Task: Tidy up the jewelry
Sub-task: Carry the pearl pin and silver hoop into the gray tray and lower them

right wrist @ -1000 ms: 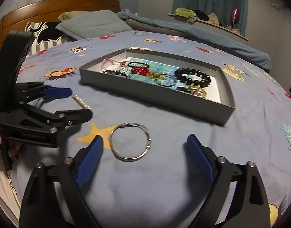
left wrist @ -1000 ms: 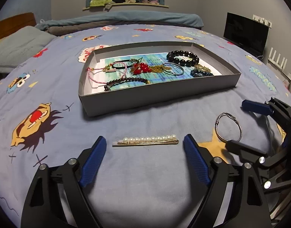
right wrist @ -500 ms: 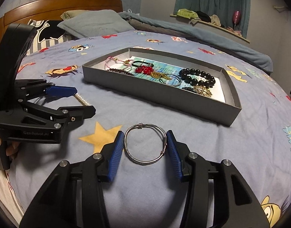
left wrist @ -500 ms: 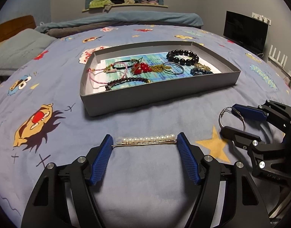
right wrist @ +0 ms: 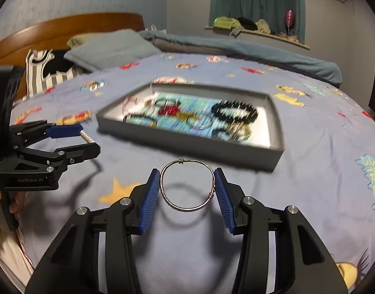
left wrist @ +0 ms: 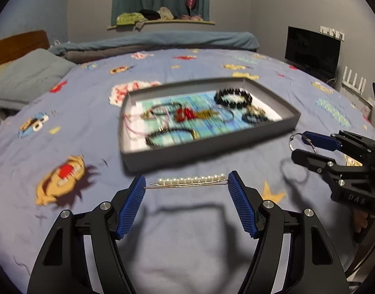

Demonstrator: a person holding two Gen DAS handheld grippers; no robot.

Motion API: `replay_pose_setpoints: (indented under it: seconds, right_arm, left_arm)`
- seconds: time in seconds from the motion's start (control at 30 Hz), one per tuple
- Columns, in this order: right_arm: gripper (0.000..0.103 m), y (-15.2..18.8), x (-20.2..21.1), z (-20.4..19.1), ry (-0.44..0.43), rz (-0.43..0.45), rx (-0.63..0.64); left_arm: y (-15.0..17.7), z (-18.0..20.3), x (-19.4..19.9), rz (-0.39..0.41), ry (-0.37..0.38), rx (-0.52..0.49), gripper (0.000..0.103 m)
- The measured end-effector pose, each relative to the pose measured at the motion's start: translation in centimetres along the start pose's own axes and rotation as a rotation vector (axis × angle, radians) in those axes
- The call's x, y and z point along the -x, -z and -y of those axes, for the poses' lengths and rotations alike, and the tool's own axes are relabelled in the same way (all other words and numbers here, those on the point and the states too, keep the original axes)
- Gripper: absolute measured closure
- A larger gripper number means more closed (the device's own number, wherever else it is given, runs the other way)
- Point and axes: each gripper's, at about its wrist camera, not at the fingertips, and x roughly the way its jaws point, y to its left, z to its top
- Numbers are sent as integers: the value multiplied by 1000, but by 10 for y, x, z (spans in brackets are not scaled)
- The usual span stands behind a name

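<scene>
My left gripper [left wrist: 186, 183] is shut on a gold hairpin with a row of pearls [left wrist: 191, 180], gripped end to end and held level above the blue cartoon bedsheet. Its shadow lies on the sheet below. My right gripper [right wrist: 187, 174] is shut on a silver wire bangle [right wrist: 180, 162], its pads pressing on the two sides of the ring, also off the sheet. Just beyond both stands the grey tray [left wrist: 212, 149] with several bracelets and chains on a turquoise liner. From the left wrist view, the right gripper [left wrist: 301, 144] is at the right, with the bangle [left wrist: 291, 139].
The tray [right wrist: 187, 144] sits mid-bed. A grey pillow [left wrist: 28, 76] and wooden headboard [right wrist: 65, 27] are at the left, a folded blue blanket [left wrist: 163, 39] along the far edge, and a dark screen [left wrist: 312, 49] beside the bed at the right. A hand holds the left gripper [right wrist: 88, 139].
Both grippers went from open around their items to shut on them. Each has since risen, lifting the hairpin and the bangle off the sheet.
</scene>
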Motion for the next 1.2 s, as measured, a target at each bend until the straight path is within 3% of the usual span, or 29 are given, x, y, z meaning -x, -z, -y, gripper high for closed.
replay_pose_setpoints:
  seconds: [0.23,0.43,0.67,0.87,1.07,1.2]
  right_arm:
    - [58,-40,-13,22,25,38,-6]
    - [58,-69,-44,45,28,-6,-10]
    - [58,-99,-99,66,7,-118,-17]
    - [58,-111,-145,70,51,-208,-7]
    - [57,-112,-165,75,58,-308,-35]
    - [57,-110,-170,78,58,-324,-50]
  left_arm:
    - [-52,-20,-8,37,25,5,33]
    - [-83,-21,-42,6,96,-20,33]
    - [-83,2,-91,-73,154,-43,33]
    - [-79,13,-121,-131,174,-50,33]
    - [-79,13,-135,-171,197,-34,33]
    - [-78,15,-137,-169,200,-42,32]
